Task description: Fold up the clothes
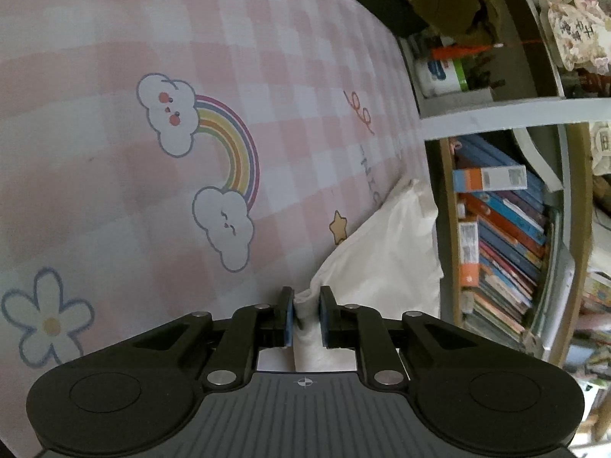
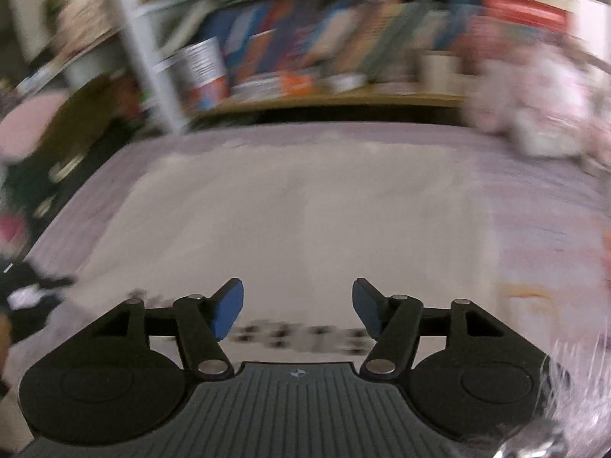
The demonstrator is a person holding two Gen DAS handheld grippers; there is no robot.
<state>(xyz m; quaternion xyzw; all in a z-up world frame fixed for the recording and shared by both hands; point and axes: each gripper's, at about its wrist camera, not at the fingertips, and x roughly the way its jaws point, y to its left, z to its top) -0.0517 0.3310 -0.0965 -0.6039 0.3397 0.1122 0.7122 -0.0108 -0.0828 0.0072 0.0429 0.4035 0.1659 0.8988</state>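
In the left wrist view a white garment [image 1: 385,252] lies on the pink checked bed sheet [image 1: 114,38], by the bed's right edge. My left gripper [image 1: 306,315] is shut on a fold of that white cloth, which fills the gap between the blue pads. The right wrist view is motion-blurred. It shows the same white garment [image 2: 298,221] spread flat over the sheet, with a line of dark print [image 2: 301,336] just under the fingers. My right gripper [image 2: 298,311] is open above the cloth with nothing between its fingers.
A bookshelf [image 1: 504,236] packed with books stands right beside the bed, with bottles and clutter on the shelf above. In the right wrist view the bookshelf [image 2: 305,45] runs along the far bed edge, and a pale pink bundle [image 2: 534,107] sits at the far right.
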